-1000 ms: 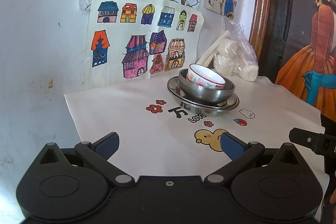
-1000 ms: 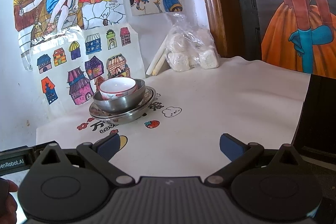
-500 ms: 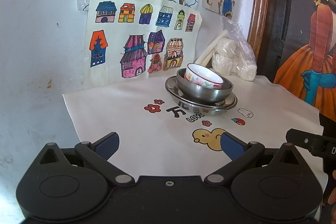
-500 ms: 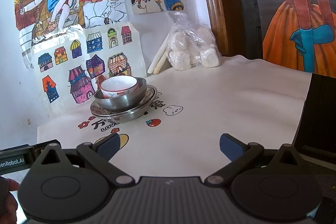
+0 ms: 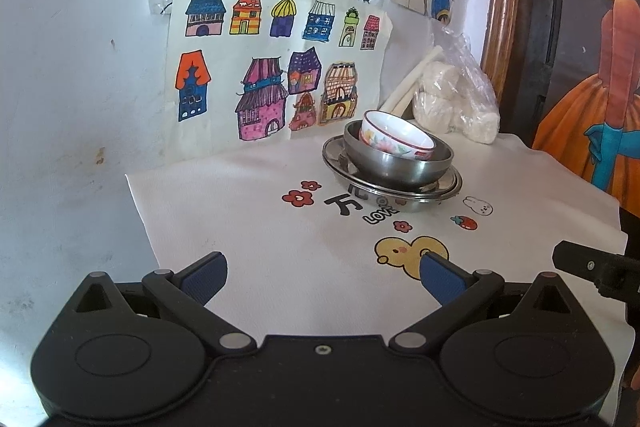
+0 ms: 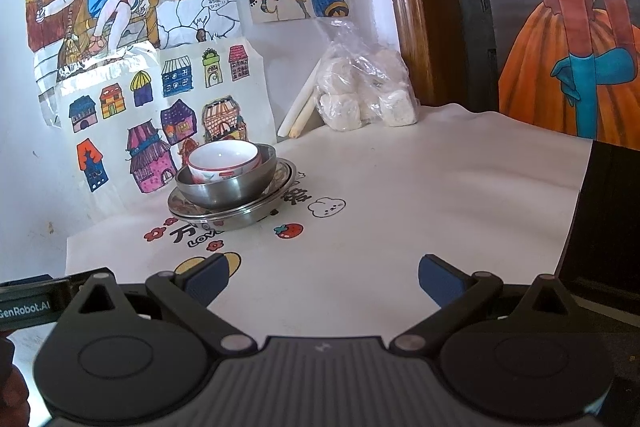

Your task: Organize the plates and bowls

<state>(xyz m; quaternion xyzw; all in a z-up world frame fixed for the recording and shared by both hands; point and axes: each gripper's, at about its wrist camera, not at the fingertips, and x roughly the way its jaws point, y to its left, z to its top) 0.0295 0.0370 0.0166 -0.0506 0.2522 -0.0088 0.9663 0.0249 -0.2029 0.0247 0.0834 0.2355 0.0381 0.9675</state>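
Bowls [image 5: 398, 155] sit stacked on a plate [image 5: 392, 187], ahead of both wide-open, empty grippers; left gripper [image 5: 323, 273] looks nearer than right gripper [image 6: 323, 277].

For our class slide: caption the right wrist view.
Open right claw faces a ceramic bowl nested in a steel bowl.

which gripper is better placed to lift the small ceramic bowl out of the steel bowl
Probably the left gripper. Its view shows the ceramic bowl nearly straight ahead, slightly right of its open fingers. From the right gripper, also open, the bowl sits off to the left. Both are well short of the stack.
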